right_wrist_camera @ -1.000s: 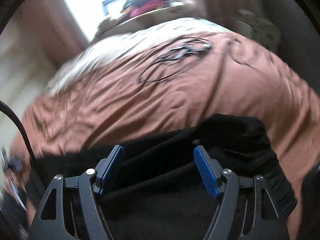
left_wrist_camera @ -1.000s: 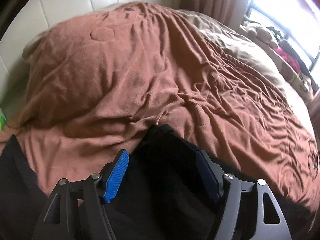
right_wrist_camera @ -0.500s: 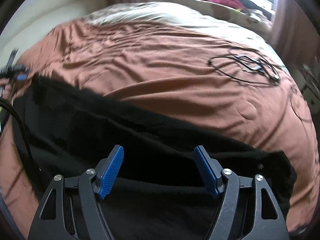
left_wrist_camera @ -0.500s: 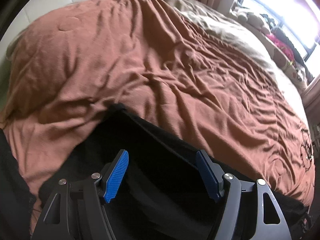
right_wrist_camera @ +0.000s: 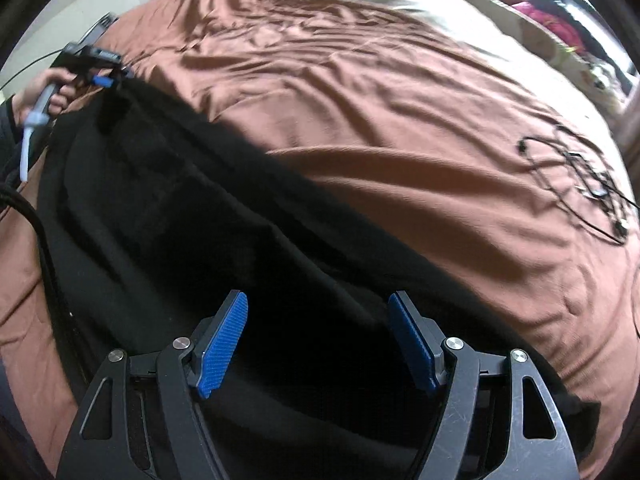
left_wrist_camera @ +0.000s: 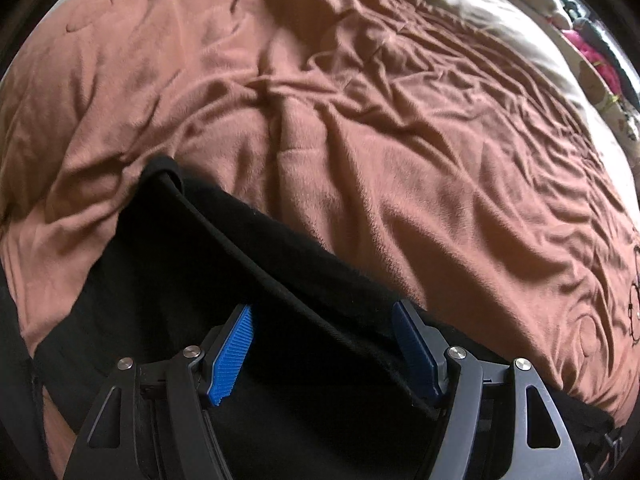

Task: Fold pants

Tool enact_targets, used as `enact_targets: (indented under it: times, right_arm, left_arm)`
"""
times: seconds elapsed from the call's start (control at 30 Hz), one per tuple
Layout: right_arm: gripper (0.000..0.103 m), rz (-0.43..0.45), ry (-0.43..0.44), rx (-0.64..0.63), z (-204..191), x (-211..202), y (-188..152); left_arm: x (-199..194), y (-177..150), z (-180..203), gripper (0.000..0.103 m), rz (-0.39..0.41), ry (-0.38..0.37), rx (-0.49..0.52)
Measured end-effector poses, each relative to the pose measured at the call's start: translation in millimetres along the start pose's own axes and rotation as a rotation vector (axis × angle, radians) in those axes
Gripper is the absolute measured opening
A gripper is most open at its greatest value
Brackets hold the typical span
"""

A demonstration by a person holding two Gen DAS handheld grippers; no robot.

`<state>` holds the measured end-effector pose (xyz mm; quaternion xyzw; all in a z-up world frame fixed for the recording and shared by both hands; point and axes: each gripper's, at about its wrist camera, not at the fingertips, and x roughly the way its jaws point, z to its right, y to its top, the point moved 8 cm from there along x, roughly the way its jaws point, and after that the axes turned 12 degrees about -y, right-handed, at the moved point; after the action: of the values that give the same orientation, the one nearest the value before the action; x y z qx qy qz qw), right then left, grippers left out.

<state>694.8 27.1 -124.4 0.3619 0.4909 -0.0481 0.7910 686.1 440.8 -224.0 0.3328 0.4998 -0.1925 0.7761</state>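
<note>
Below both sets of blue pads, the black pants (left_wrist_camera: 248,280) run out of frame, so their near edge cannot be seen. Far left of the right gripper (right_wrist_camera: 318,344), the hand (right_wrist_camera: 38,94) is motion-blurred and cut by the rim. The cable tangle (right_wrist_camera: 580,180) ahead-right is too small to identify.
</note>
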Motion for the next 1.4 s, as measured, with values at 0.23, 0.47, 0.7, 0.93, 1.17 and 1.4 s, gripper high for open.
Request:
enact_targets:
  times: [0.23,0.47,0.7,0.93,1.17,1.4]
  right_arm:
    - [0.017,-0.061,0.005,-0.034,-4,16,-4]
    - [0.0,-0.021,-0.087,-0.035,-3,-2,-4]
    - [0.0,0.021,-0.172,0.031,2,-10,16]
    - [0.0,-0.028,-0.221,0.076,2,28,22]
    - [0.041,-0.05,-0.302,0.164,8,51,23]
    - [0.061,0.048,-0.276,0.342,22,3,10]
  left_arm:
    - [10,-8,-2,0.03,-0.045,0.038,-0.019]
    - [-11,-6,-5,0.002,-0.004,-0.018,-0.053]
    - [-21,6,-6,0.002,0.037,-0.037,-0.065]
    - [7,19,-10,0.003,0.047,-0.02,-0.086]
    - [0,26,-8,0.055,0.1,-0.027,-0.002]
    - [-46,23,-7,0.068,0.145,-0.079,0.062]
